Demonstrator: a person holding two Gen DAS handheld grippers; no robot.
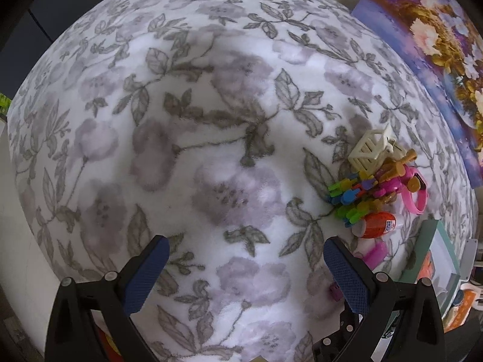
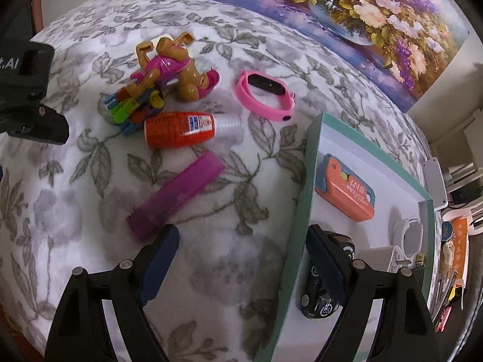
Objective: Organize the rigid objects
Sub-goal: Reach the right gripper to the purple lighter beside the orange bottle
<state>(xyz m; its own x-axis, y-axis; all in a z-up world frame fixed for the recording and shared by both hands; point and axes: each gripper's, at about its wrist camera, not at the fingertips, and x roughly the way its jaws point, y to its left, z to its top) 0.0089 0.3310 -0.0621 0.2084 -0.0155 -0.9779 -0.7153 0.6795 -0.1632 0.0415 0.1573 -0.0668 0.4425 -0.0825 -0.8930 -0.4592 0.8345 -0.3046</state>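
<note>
the right gripper [image 2: 238, 267] has its blue-padded jaws spread wide with nothing between them, hovering over the grey floral fleece blanket [image 2: 211, 241], its right finger over the near corner of the teal-rimmed white cardboard tray [image 2: 302, 205]. just ahead of its left finger lies the translucent purple plastic tube case [image 2: 178, 194], flat on the fleece and angled away toward the upper right. it looks light, stiff and smooth, so a grip across its narrow width near the middle should hold it best; the ribbed darker end nearest the finger may give better friction but would leave it tipping. beyond it rests a small orange-labelled clear plastic bottle [image 2: 187, 129] on its side, likely to roll, then a heap of bright plastic clip pieces [image 2: 132, 110], a brown and pink toy dog figure [image 2: 178, 66] and a pink silicone wristband with a black screen [image 2: 267, 95], which is the one soft, springy item. inside the tray sit an orange and blue rectangular case [image 2: 347, 191], a black toy car [image 2: 326, 286] and a white round holder [image 2: 412, 235]. the left gripper [image 1: 244, 271] is likewise held apart and empty, over bare blanket, with the same pile well off to its right, including a cream plastic lattice piece [image 1: 372, 147]. a floral painting [image 2: 362, 9] leans behind the blanket.
</note>
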